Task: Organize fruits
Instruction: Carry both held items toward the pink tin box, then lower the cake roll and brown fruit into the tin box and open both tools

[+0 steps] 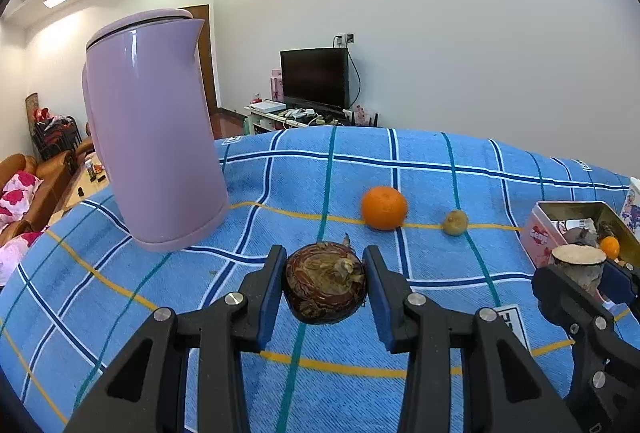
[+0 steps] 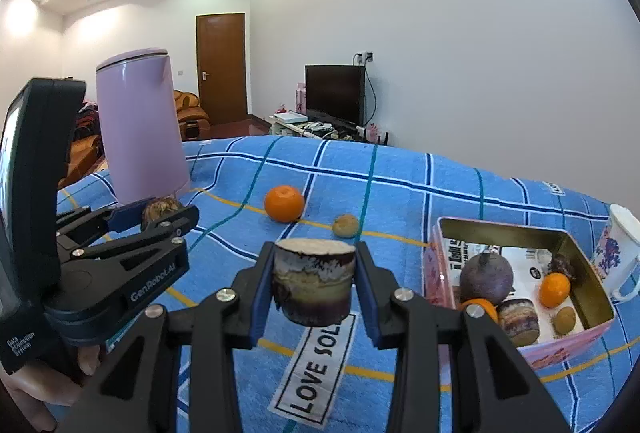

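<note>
Our left gripper (image 1: 325, 283) is pinched on a round, flattened fruit (image 1: 325, 283) with a dark reddish-brown, mottled and wrinkled skin; its broad face tilts up toward the camera, and a dry stem tip pokes out at its far edge, pointing away from us. It sits between the blue pads with both touching its sides, above the blue plaid cloth (image 1: 304, 185). Our right gripper (image 2: 314, 281) is clamped on a short cylindrical cut piece (image 2: 314, 281), its long axis upright: the pale, flat cut face points upward, the rind is banded cream and brown and darkens to purple at the bottom. It hangs clear of the cloth, above a "LOVE SOL" label (image 2: 316, 365). On the cloth beyond lie a smooth, dimpled orange (image 2: 284, 204) and, just to its right and apart from it, a small dull tan fruit (image 2: 346, 225). To the right stands an open pink tin box (image 2: 436, 265) with a shiny gold inner wall, paper lining, and several fruits inside: a purple round one, two small oranges, another banded cut piece and a small tan one. A glossy lilac kettle (image 1: 152, 129) stands at the left, a patterned white mug (image 2: 616, 253) just beyond the tin.
</note>
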`<state>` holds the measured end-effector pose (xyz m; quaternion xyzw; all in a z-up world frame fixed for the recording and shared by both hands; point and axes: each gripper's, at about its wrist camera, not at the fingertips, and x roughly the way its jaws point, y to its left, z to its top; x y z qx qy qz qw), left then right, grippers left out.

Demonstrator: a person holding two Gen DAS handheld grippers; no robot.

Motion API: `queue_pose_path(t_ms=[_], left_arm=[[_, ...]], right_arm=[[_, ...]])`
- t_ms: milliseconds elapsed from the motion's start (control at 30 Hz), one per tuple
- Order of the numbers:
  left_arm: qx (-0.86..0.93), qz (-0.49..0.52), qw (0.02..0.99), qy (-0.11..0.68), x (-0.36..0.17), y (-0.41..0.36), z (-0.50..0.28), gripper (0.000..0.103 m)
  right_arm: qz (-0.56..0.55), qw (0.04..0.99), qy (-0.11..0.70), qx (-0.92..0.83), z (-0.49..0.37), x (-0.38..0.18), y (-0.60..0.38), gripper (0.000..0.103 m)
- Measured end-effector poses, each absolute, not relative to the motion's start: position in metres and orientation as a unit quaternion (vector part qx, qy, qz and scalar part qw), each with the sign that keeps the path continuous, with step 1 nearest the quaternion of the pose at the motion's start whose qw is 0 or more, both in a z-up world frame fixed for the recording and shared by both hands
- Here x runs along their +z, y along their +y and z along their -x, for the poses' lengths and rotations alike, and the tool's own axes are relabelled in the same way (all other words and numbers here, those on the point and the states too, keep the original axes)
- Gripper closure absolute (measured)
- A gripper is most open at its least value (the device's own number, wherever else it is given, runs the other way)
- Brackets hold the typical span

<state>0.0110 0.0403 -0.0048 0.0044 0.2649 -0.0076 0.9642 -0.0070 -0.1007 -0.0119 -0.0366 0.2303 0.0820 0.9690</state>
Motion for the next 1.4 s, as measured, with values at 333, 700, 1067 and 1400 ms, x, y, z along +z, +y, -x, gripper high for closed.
queue_pose_path(t_ms=[333,700,1067,1400], left_arm=[[-0.027,-0.005,0.964,0.265,-0.004,0.024,0.002,0.061],[-0.075,-0.014,0.961,0.265,-0.001,-0.012,0.017,0.061],[-0.148,0.005,0.957,0.250,0.014,-0.051,0.031,0.061],[-0.187,-0.016,0.954,0.235,0.024,-0.098,0.036,0.061]], right_arm=[[0.030,0.973,0.216,0.074,0.018,-0.005,-0.118,0.062],[0.029,0.978,0.201,0.045,0.030,-0.001,-0.152,0.062],[0.006,0.982,0.188,-0.009,0.046,0.007,-0.215,0.062],[-0.023,0.982,0.180,-0.049,0.057,0.013,-0.271,0.062]])
